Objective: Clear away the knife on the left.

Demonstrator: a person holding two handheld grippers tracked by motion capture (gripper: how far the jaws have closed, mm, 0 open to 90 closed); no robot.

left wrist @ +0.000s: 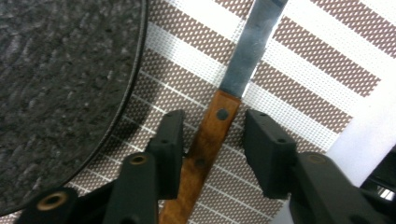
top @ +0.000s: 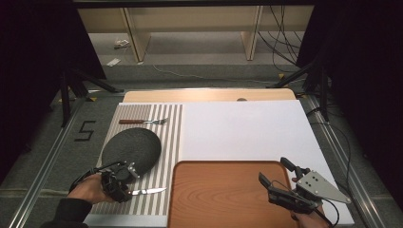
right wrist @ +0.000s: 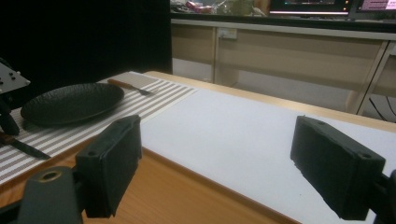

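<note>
A knife with a wooden handle (left wrist: 208,140) and steel blade (top: 149,191) lies on the near end of a striped placemat (top: 168,142). My left gripper (top: 129,185) is open over the handle, one jaw on each side of it (left wrist: 212,135). The left jaw sits close against the wood and a gap remains at the right jaw. A black plate (top: 130,147) rests on the mat just beyond the knife. A fork (top: 142,122) lies at the mat's far end. My right gripper (top: 273,170) hovers open and empty (right wrist: 215,140) over the right part of a wooden tray (top: 223,194).
A white sheet (top: 247,128) covers the table's right and far part. Beyond the table's far edge stand light wooden shelving (top: 190,28) and loose cables on the floor. A tripod leg (top: 64,95) stands left of the table.
</note>
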